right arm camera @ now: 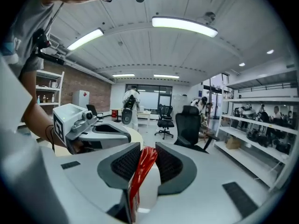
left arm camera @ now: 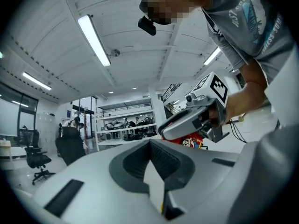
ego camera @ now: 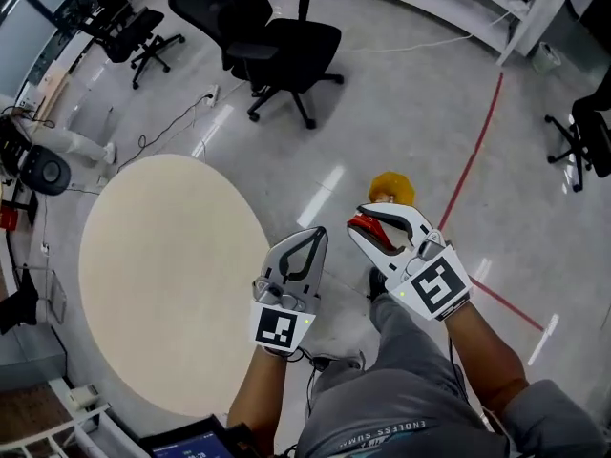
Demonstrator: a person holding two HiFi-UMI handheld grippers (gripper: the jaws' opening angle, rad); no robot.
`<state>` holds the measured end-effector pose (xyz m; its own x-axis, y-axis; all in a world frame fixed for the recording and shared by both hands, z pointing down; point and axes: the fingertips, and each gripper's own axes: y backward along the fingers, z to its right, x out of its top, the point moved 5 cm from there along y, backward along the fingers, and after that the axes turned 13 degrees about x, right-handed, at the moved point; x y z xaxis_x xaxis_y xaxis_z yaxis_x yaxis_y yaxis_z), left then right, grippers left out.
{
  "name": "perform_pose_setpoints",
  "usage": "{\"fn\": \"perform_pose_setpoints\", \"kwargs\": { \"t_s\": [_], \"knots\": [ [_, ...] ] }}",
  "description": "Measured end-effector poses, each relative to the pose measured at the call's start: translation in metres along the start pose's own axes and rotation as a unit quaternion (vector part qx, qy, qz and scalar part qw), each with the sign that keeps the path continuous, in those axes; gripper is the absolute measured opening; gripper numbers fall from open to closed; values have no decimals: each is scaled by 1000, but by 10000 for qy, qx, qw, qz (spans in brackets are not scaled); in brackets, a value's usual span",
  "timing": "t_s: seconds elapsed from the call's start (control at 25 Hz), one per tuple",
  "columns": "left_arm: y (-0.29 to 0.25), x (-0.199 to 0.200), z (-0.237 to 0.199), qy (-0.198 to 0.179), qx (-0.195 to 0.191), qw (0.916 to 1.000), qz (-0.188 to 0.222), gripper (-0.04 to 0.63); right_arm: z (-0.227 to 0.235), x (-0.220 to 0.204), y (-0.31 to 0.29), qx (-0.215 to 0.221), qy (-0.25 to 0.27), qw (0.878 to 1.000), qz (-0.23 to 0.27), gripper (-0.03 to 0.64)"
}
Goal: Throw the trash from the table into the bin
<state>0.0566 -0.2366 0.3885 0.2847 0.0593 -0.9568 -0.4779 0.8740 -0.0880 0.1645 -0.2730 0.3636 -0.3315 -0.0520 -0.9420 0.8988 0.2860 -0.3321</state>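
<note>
Because the red wrapper (right arm camera: 142,169) is a thin, crinkled film packet, treat it as very light, soft and slippery: it will fold or slide under uneven pressure, but it is unlikely to break. The right gripper (ego camera: 359,229) has its fingers (right arm camera: 170,164) closed on the wrapper, which stands edge-on between the ribbed pads with its upper end projecting past them. A flat pinch across the faces, well in from the edge, looks like the correct hold, since an edge grip on film of this kind is likely to slip. The wrapper is off the table (ego camera: 162,275) and held in the air to the right of it, above the floor. The left gripper (ego camera: 318,234) sits just left of the right one, with its fingers (left arm camera: 131,160) closed together and nothing visibly held. No bin is visible in any view. A yellow object (ego camera: 391,187) lies on the floor just beyond the right gripper and cannot be identified. In the left gripper view the wrapper shows a white and yellow printed figure on red, but its text is too small to read. Each gripper cube carries a black-and-white square marker (ego camera: 436,286). The shirt print (ego camera: 387,439) begins "ENDLESS"; the remainder is cut off.
</note>
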Motion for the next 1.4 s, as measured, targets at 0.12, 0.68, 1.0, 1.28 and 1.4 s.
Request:
{"fn": "perform_pose_setpoints", "kwargs": {
  "t_s": [0.12,0.68,1.0,1.28,1.4],
  "knots": [
    [-77,-30,32,150,-415,9990,-80,32,60,-59,18,-311,-444,9985,-76,110],
    [-307,-243,141,429,-1355,9882,-579,32,234,-344,14,-1007,-1650,9807,-306,110],
    [-376,-337,207,1203,-1398,9794,-818,32,272,-481,3,-969,-1926,9745,-616,110],
    [-379,-373,240,1123,-1570,9737,-1208,32,274,-541,-3,-896,-2152,9703,-652,110],
    [-381,-369,242,1098,-1560,9719,-1379,32,279,-536,0,-827,-2115,9730,-408,112]
  ]
}}
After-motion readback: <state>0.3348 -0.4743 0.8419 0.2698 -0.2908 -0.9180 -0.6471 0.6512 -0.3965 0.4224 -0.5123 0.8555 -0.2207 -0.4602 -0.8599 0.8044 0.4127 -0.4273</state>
